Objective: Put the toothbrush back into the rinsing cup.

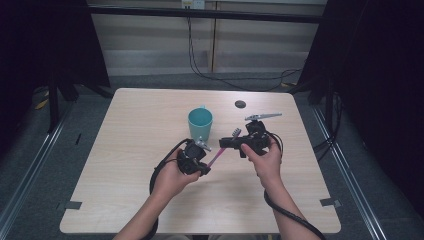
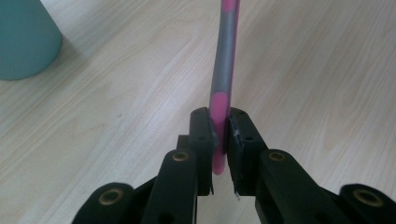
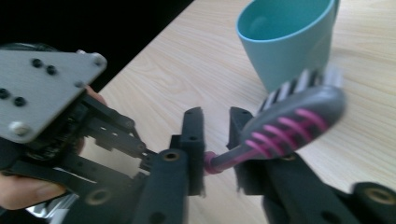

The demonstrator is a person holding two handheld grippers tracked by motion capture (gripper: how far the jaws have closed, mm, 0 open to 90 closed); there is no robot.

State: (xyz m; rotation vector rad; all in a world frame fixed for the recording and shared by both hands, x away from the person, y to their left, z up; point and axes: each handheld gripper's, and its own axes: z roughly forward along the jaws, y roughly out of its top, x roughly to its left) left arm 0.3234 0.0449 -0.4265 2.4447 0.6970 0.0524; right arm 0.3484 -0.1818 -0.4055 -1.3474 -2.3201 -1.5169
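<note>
Left gripper [image 2: 219, 126] jaws clamp pink-grey toothbrush [image 2: 223, 70] handle end; right gripper [image 3: 215, 122] jaws narrow around its neck, grip unclear. Teal mug [image 1: 200, 123] at 12 o'clock.

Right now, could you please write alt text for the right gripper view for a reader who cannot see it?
A grey and pink toothbrush lies between the right gripper's two black jaws, its bristled head blurred and near the camera. Behind it a teal cup stands on the pale wooden table. At the left, the left gripper with its grey plate is held by a hand.
</note>
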